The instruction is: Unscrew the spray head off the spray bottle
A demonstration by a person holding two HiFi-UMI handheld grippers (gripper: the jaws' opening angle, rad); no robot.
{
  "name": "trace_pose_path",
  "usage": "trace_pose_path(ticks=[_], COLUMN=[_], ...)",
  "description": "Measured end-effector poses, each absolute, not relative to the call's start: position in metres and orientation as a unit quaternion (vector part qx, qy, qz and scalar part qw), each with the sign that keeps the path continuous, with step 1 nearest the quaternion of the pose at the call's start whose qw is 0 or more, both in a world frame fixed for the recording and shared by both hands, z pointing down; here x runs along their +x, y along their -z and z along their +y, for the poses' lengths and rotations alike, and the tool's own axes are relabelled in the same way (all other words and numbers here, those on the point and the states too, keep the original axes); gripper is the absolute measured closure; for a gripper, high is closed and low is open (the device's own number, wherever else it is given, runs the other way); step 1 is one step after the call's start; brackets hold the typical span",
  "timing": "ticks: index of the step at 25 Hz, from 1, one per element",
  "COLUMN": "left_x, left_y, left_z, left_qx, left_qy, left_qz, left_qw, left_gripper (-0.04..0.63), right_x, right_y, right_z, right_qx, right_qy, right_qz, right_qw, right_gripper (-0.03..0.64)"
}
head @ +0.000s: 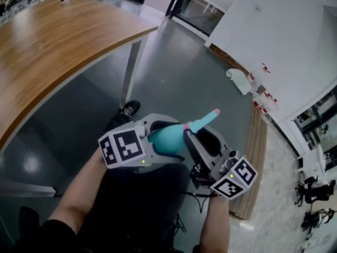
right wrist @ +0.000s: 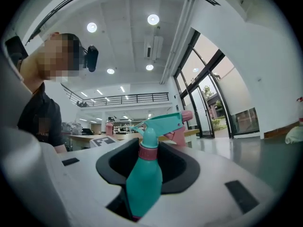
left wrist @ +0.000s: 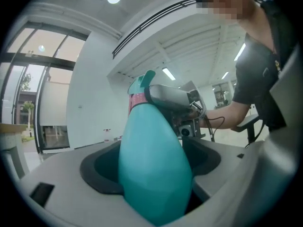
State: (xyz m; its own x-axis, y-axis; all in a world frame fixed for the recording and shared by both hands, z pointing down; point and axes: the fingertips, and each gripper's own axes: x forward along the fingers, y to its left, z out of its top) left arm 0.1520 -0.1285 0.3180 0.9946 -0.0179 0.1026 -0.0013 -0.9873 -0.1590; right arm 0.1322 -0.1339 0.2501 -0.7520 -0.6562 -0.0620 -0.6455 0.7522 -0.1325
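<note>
The teal spray bottle [head: 167, 140] hangs in the air above the person's lap, tilted toward the upper right. A pink collar [right wrist: 148, 152] joins its body to the teal spray head [head: 202, 121], which has a pink nozzle and trigger. My left gripper [head: 158, 136] is shut on the fat lower body [left wrist: 151, 174]. My right gripper [head: 188, 140] comes in from the right and is shut on the narrow upper body [right wrist: 143, 183] just below the collar. The head stands free beyond its jaws. The pads of both grippers are hidden by the bottle.
A curved wooden table [head: 52, 41] on a white leg [head: 131, 62] stands at the upper left over dark floor. A white wall with a pale bag [head: 238, 79] at its foot runs along the right. The person's legs and a shoe [head: 129, 108] are below the grippers.
</note>
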Motion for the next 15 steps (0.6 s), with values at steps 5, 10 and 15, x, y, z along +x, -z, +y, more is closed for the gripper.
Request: trace_pose_path(ticks=[5, 10, 15], left_x=[0.148, 0.147, 0.149], left_y=[-0.318, -0.316, -0.313], left_z=[-0.111, -0.111, -0.130], left_qx=[-0.995, -0.996, -0.998], left_qy=[0.047, 0.032, 0.021], left_qz=[-0.068, -0.062, -0.003], left_qw=[0.059, 0.058, 0.065], left_gripper=[0.195, 0.195, 0.193], right_x=[0.127, 0.126, 0.132], right_y=[-0.251, -0.250, -0.249], right_z=[-0.121, -0.119, -0.127], right_qx=[-0.290, -0.285, -0.318], right_qy=[0.042, 0.030, 0.031], right_qz=[0.955, 0.957, 0.945], right_qw=[0.052, 0.055, 0.068], right_gripper=[0.480, 0.474, 0.446])
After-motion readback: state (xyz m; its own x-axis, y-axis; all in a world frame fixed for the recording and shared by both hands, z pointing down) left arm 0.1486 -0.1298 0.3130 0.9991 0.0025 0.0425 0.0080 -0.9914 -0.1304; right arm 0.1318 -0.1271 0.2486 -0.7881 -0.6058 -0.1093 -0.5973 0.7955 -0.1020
